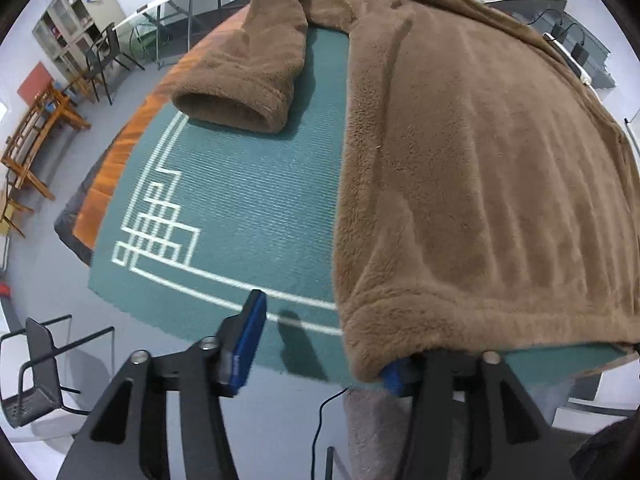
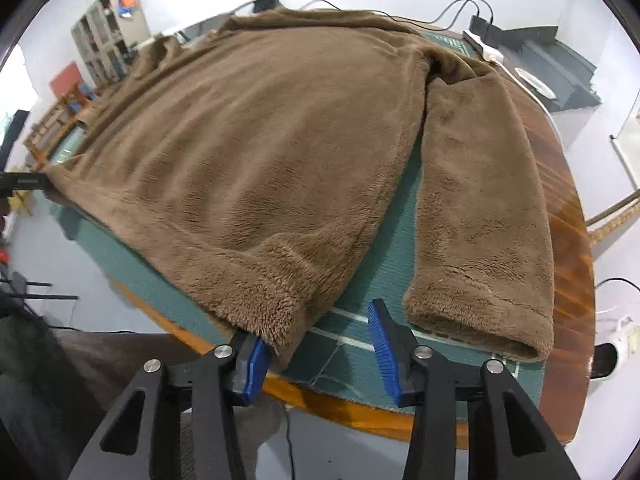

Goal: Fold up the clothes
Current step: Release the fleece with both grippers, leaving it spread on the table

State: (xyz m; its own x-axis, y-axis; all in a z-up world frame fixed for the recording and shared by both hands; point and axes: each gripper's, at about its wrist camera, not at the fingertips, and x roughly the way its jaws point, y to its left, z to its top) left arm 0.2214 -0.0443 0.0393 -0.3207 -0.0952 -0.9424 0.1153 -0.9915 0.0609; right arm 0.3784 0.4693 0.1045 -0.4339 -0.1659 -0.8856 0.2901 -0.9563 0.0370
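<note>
A brown fleece sweater (image 1: 480, 168) lies spread flat on a green mat (image 1: 240, 208), its bottom hem at the table's near edge. One sleeve (image 1: 244, 76) lies apart on the mat to the left; the other sleeve (image 2: 480, 208) lies along the right side. My left gripper (image 1: 320, 360) stands open at the hem's left corner, which drapes over its right finger (image 1: 394, 380). My right gripper (image 2: 320, 356) stands open at the sweater (image 2: 260, 152) hem's right corner, which rests on its left finger (image 2: 254, 364). Neither pair of pads presses the cloth.
The mat covers a round wooden table (image 2: 568, 240). A white power strip (image 2: 486, 50) with cables lies at the far right of the table. Black chairs (image 1: 36, 372) and wooden chairs (image 1: 36, 140) stand on the floor to the left, and a cabinet (image 1: 68, 28) stands against the wall.
</note>
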